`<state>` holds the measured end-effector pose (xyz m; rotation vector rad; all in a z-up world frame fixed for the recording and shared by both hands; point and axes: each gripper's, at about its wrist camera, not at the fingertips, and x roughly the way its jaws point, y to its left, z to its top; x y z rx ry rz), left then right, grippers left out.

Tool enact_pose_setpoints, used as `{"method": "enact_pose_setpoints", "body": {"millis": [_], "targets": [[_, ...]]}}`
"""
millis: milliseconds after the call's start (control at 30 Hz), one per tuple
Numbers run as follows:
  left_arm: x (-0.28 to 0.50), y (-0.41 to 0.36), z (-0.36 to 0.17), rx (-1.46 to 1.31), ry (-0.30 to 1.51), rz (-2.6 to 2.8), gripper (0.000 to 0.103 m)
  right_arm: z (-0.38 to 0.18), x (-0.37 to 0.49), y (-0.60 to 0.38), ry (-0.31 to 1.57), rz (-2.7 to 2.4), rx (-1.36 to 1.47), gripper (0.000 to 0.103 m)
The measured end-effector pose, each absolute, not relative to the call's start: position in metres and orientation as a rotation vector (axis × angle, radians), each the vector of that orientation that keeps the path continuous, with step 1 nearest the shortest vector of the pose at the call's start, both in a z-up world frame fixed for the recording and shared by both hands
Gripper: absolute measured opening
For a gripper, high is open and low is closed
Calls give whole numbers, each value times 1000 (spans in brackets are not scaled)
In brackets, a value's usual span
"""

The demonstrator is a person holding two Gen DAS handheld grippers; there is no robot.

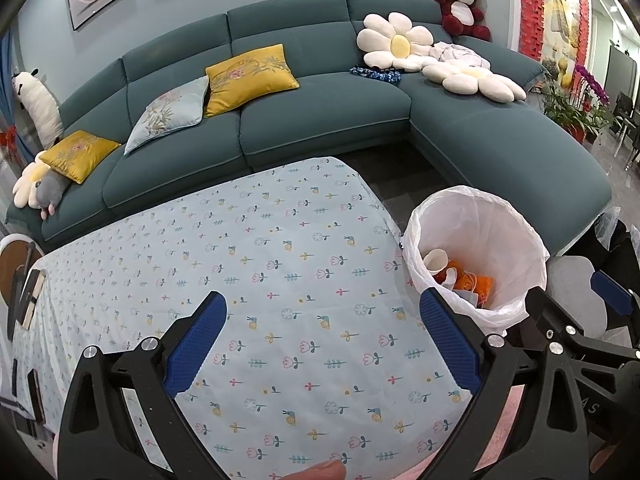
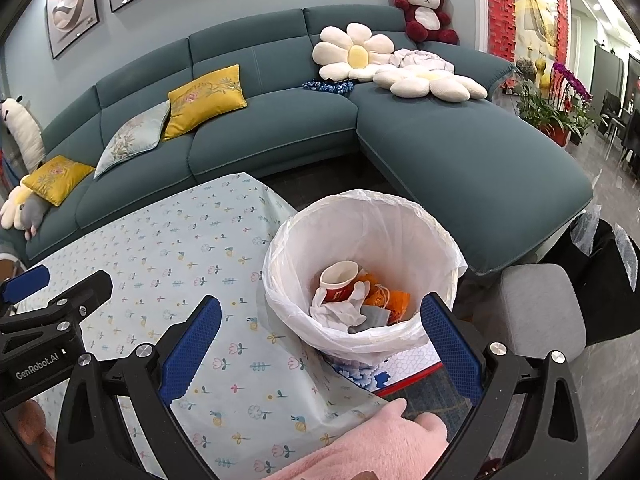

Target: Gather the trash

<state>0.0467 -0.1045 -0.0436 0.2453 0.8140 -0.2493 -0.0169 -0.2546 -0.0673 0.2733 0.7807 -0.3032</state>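
Both claws released, holding nothing; bin lies ahead of right claw, rightward of left claw; right is nearer.

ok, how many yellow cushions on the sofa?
2. One yellow cushion leans against the backrest mid-sofa; the other yellow cushion lies at the sofa's far left end. None seem hidden, though the left edge is distorted.

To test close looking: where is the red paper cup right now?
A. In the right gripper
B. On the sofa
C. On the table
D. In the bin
D: the cup lies among wrappers inside the bin, while the right gripper and left gripper are open and hold nothing.
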Motion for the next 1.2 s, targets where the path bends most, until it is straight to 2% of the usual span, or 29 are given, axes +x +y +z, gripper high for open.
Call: {"method": "enact_pose_setpoints", "body": {"millis": [1200], "targets": [[59,-114,-68,286,849,-222,91,-87,-3,-265,820,-307,288,96]]}}
